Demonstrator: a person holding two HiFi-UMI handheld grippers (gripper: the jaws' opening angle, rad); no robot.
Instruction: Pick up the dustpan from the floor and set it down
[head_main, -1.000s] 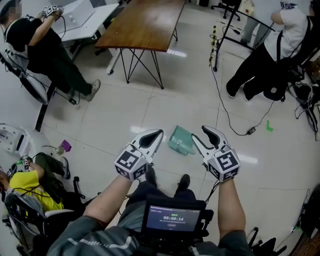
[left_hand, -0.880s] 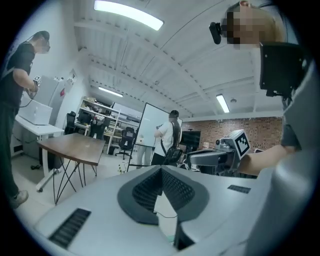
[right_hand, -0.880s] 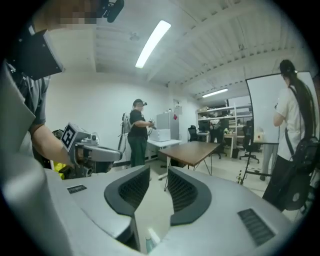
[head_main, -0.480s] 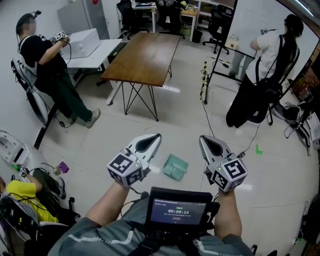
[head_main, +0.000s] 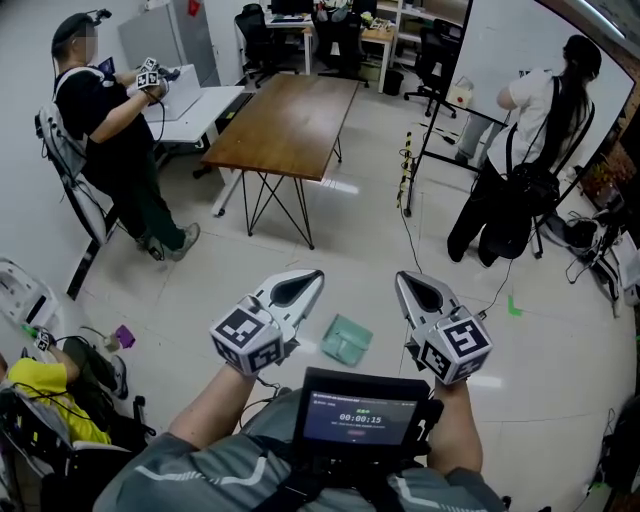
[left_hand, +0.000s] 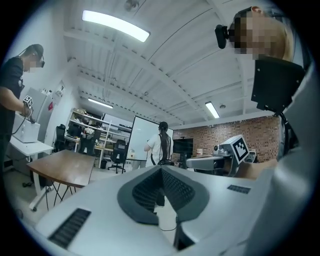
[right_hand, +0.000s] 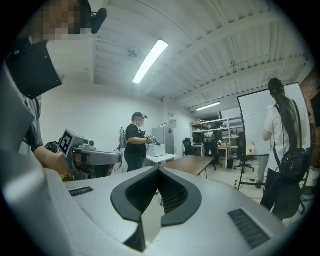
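Teal and flat, the dustpan (head_main: 347, 339) lies on the pale tiled floor (head_main: 260, 250), in the head view between the two grippers and a little below their tips. Neither gripper touches it.

The left gripper (head_main: 312, 277) has its jaws together: in its own view the ribbed pads meet at the tip with nothing between them. The right gripper (head_main: 403, 280) is closed the same way, pads tip to tip and empty. Both are held out in front of the person, side by side and apart, pointing roughly level into the room, each with its marker cube (head_main: 247, 338) at the near end. A dark screen (head_main: 358, 417) sits at the person's chest, just below the two cubes.

Beyond the dustpan stands a wooden table (head_main: 290, 105) on thin black legs. A person in black (head_main: 110, 120) stands at the left, holding another marked gripper. At the right a person in a white top (head_main: 520, 130) faces a whiteboard (head_main: 500, 40). A black cable (head_main: 420, 240) trails across the floor from the whiteboard's stand. At the lower left edge a person in yellow (head_main: 40, 385) sits low.
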